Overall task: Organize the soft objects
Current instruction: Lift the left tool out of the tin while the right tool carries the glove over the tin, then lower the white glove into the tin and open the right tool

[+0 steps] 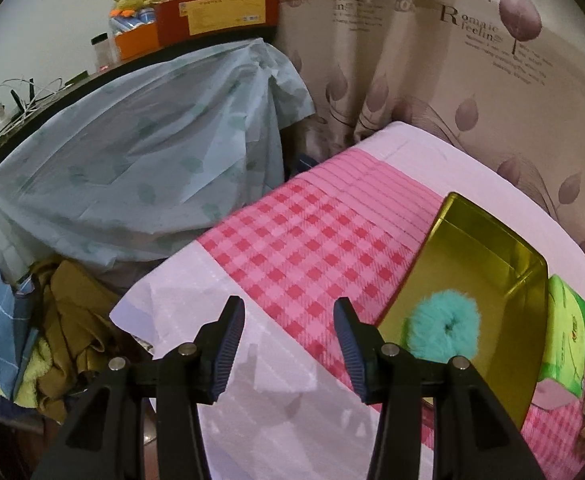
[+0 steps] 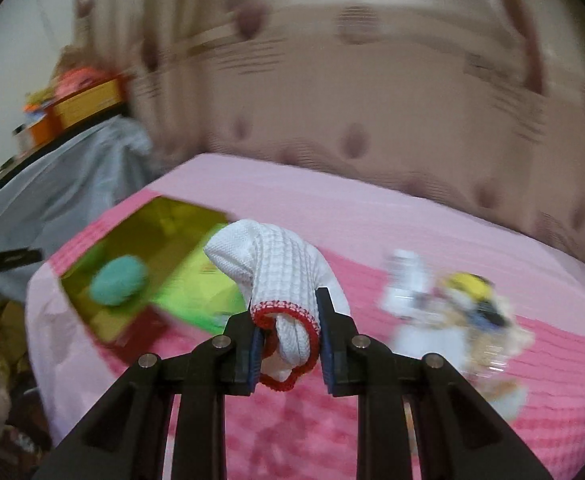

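Observation:
My right gripper [image 2: 288,308] is shut on a white knit glove [image 2: 280,268] with a red cuff and holds it above the pink bed cover; this view is blurred. A gold tin box [image 2: 132,236] lies to its left with a fluffy teal scrunchie [image 2: 118,280] inside. In the left wrist view my left gripper [image 1: 290,312] is open and empty above the bed's near edge. The gold tin [image 1: 488,248] and the teal scrunchie [image 1: 444,326] lie to its right.
A green packet [image 1: 564,336] lies against the tin's right side [image 2: 200,288]. Blurred soft toys and white items [image 2: 452,308] lie on the bed at right. A cloth-covered table [image 1: 132,152] with boxes stands left. Clothes [image 1: 68,320] are piled below it. A curtain [image 1: 452,60] hangs behind.

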`<move>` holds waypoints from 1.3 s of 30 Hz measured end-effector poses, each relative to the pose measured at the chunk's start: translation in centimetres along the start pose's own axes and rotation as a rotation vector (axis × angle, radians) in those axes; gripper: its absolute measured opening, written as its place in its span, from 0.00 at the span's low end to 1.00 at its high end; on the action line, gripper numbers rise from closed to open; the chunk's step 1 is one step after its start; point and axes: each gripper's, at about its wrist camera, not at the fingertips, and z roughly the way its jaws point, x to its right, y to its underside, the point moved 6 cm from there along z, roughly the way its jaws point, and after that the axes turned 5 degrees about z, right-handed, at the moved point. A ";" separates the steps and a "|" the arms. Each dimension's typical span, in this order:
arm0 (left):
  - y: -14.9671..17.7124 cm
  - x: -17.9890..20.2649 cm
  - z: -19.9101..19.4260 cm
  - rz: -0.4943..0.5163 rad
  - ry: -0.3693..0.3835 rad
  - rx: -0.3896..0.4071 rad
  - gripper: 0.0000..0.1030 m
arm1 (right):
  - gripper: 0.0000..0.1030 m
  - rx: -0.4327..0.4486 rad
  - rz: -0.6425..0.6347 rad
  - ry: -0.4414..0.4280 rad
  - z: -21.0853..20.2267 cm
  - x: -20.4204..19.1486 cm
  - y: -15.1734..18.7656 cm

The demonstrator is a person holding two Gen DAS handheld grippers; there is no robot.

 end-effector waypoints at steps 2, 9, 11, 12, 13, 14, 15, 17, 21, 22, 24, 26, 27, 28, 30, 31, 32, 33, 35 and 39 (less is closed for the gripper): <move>-0.2 -0.3 0.0 -0.008 -0.009 0.004 0.46 | 0.20 -0.015 -0.031 -0.044 0.9 -3.0 0.0; -0.3 -1.7 0.5 -0.067 -0.025 -0.014 0.46 | 0.20 -0.055 -0.125 -0.139 3.3 -10.3 0.4; -0.4 -2.2 0.5 -0.089 -0.024 -0.014 0.46 | 0.20 -0.067 -0.136 -0.151 4.1 -11.7 0.4; -0.4 -2.5 0.5 -0.103 -0.026 -0.014 0.46 | 0.20 -0.073 -0.140 -0.158 4.5 -12.2 0.4; -0.4 -2.8 0.5 -0.117 -0.027 -0.015 0.46 | 0.20 -0.081 -0.148 -0.163 5.0 -13.0 0.5; -0.4 -3.1 0.5 -0.130 -0.032 -0.016 0.46 | 0.20 -0.084 -0.153 -0.168 5.3 -13.4 0.4; -0.4 -3.5 0.6 -0.147 -0.037 -0.019 0.46 | 0.20 -0.087 -0.156 -0.172 5.6 -13.9 0.4; -0.4 -3.9 0.7 -0.165 -0.038 -0.026 0.46 | 0.20 -0.096 -0.179 -0.169 6.5 -14.9 0.5; -0.3 -4.4 1.0 -0.191 -0.037 -0.040 0.46 | 0.20 -0.123 -0.200 -0.164 8.1 -16.1 0.9; -0.3 -4.5 1.0 -0.192 -0.039 -0.040 0.46 | 0.20 -0.129 -0.206 -0.157 8.5 -16.3 1.0; -0.4 -4.5 1.0 -0.186 -0.041 -0.039 0.46 | 0.20 -0.148 -0.206 -0.152 9.2 -16.4 1.4; -0.4 -4.5 1.0 -0.189 -0.039 -0.040 0.46 | 0.21 -0.164 -0.203 -0.148 9.8 -16.6 1.8; -0.4 -4.6 1.0 -0.188 -0.041 -0.038 0.46 | 0.21 -0.171 -0.202 -0.150 10.1 -16.7 1.9; -0.4 -4.7 1.1 -0.187 -0.042 -0.036 0.46 | 0.22 -0.180 -0.202 -0.151 10.3 -16.7 2.2; -0.4 -4.8 1.0 -0.183 -0.045 -0.033 0.46 | 0.24 -0.187 -0.198 -0.149 10.6 -16.8 2.4; -0.4 -4.8 1.0 -0.183 -0.044 -0.031 0.46 | 0.24 -0.193 -0.195 -0.153 10.8 -16.8 2.5; -0.4 -4.7 0.9 -0.181 -0.046 -0.031 0.46 | 0.25 -0.194 -0.195 -0.155 10.8 -16.9 2.6; -0.5 -4.7 0.9 -0.182 -0.046 -0.031 0.46 | 0.26 -0.193 -0.197 -0.153 10.8 -16.9 2.7; -0.5 -4.6 0.9 -0.181 -0.045 -0.032 0.46 | 0.29 -0.196 -0.197 -0.167 10.8 -16.9 2.8; -0.5 -4.5 0.9 -0.178 -0.044 -0.035 0.46 | 0.47 -0.176 -0.194 -0.178 10.3 -17.0 2.7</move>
